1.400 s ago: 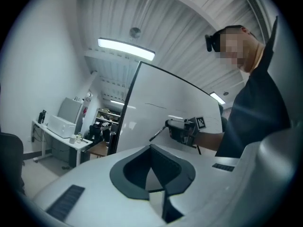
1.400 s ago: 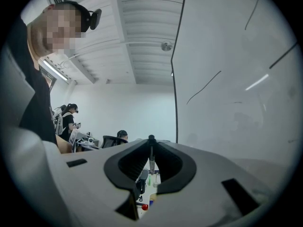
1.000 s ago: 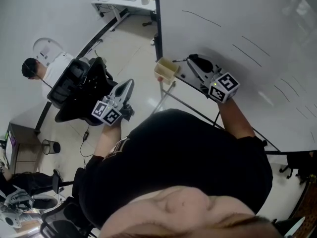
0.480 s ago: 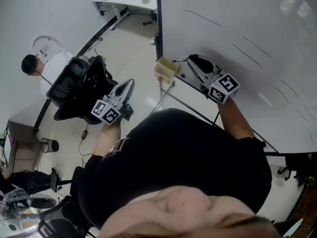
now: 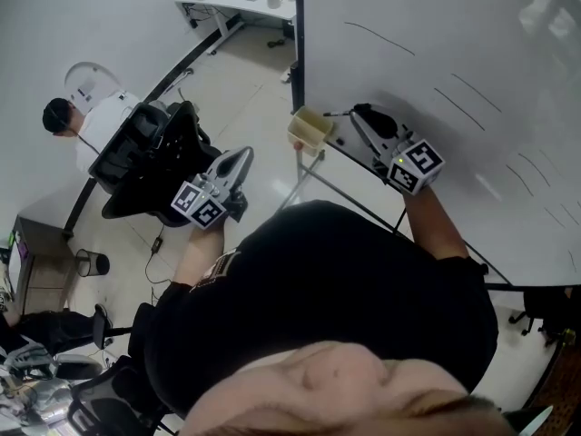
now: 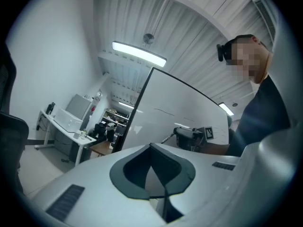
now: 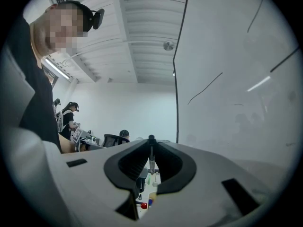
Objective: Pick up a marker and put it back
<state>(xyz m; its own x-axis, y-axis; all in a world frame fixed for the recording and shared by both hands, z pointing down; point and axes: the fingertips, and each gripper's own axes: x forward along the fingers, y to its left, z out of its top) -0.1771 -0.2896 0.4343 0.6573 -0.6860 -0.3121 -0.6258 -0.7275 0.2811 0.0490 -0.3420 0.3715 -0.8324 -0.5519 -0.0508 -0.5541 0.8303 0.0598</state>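
Rising from a pale floor, the streaked whiteboard faces the marker.

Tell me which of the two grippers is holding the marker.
The right gripper, beside the whiteboard: its jaws clamp a thin marker. The left gripper has its jaws together with nothing between them.

Bright, even indoor light fills every view. A ceiling strip lamp glows blown-out in the left gripper view. The whiteboard carries pale glare streaks, and the glossy floor mirrors light. Shadows stay faint. Both gripper views bend fisheye-style, with black vignetted corners. The left tool and the right tool look soft up close.
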